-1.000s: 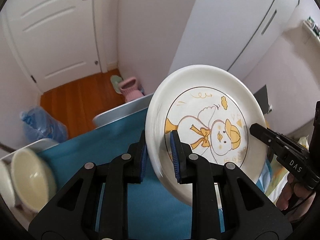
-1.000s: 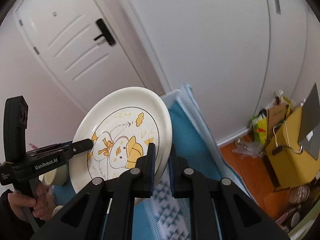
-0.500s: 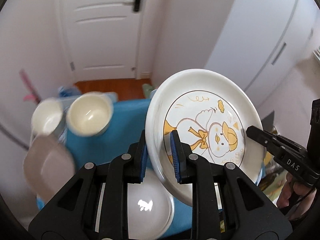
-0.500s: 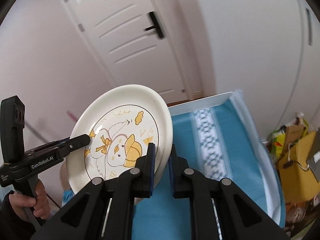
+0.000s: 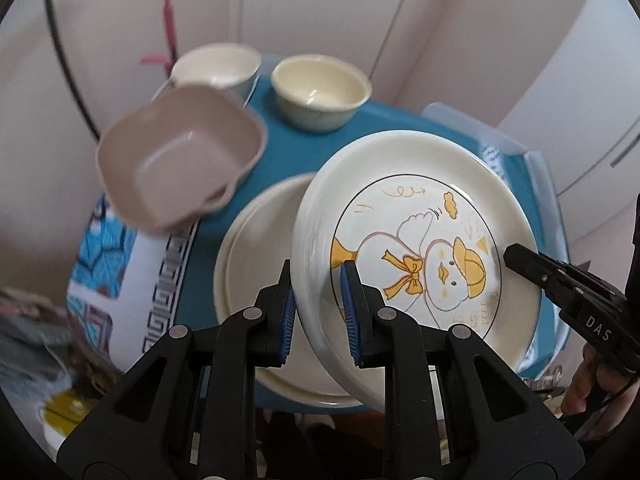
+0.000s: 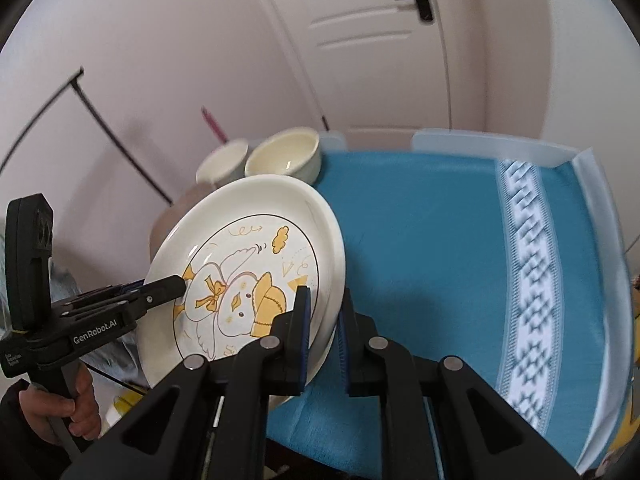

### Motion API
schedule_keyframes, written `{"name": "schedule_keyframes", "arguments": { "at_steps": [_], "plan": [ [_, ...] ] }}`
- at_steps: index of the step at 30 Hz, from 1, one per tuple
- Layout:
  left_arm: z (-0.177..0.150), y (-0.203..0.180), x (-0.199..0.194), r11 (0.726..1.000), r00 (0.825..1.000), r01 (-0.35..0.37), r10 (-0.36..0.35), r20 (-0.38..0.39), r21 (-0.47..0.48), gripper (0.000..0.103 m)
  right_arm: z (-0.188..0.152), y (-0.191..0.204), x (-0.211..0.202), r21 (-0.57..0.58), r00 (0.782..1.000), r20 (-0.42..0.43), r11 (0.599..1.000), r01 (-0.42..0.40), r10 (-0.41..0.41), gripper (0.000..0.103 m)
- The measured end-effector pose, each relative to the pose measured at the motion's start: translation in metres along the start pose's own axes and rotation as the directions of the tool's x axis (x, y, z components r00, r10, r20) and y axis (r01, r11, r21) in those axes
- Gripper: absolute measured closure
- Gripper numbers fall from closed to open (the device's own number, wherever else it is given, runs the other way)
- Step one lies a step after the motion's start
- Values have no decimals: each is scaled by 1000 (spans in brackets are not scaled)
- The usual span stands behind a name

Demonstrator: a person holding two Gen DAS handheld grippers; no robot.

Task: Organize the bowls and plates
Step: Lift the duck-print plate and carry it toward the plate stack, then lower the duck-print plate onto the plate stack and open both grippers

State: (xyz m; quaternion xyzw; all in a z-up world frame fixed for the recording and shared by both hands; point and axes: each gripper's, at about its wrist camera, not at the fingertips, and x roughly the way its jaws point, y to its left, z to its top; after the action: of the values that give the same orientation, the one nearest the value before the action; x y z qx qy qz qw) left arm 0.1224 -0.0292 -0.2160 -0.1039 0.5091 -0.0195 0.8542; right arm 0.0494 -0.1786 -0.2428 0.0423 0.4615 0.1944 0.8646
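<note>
Left wrist view: cream duck-print plate (image 5: 416,240), rim clamped between both grippers' blue pads (image 5: 287,316).

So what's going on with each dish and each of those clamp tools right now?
Duck plate: tilted, held off the table by both tools.
Left gripper: shut on the plate's rim.
Right gripper: shut on the opposite rim.
Plain plate: flat on the cloth, empty.
Pink square bowl: upright, empty.
Two round bowls: upright, empty.

My black plastic claws (image 5: 318,312) grip a glossy glazed plate (image 5: 416,248) above matt blue cloth (image 6: 420,240); a matt pink bowl (image 5: 180,160) sits nearby.
</note>
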Motion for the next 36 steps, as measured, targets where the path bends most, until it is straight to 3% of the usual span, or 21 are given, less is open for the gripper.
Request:
{"name": "schedule_keyframes", "arguments": {
  "at_steps": [7, 19, 36],
  "plan": [
    [-20, 15, 27, 999, 999, -12, 11, -37, -32, 84, -16, -1, 36, -31, 998, -69, 1000, -4, 2, 91],
    [-19, 21, 51, 997, 995, -76, 75, -69, -10, 84, -11, 6, 47, -139, 997, -60, 990, 38, -47, 91],
    [-18, 7, 49, 958, 963, -259, 265, -39, 127, 84, -11, 11, 62, -183, 994, -88, 982, 41, -58, 91]
  ]
}}
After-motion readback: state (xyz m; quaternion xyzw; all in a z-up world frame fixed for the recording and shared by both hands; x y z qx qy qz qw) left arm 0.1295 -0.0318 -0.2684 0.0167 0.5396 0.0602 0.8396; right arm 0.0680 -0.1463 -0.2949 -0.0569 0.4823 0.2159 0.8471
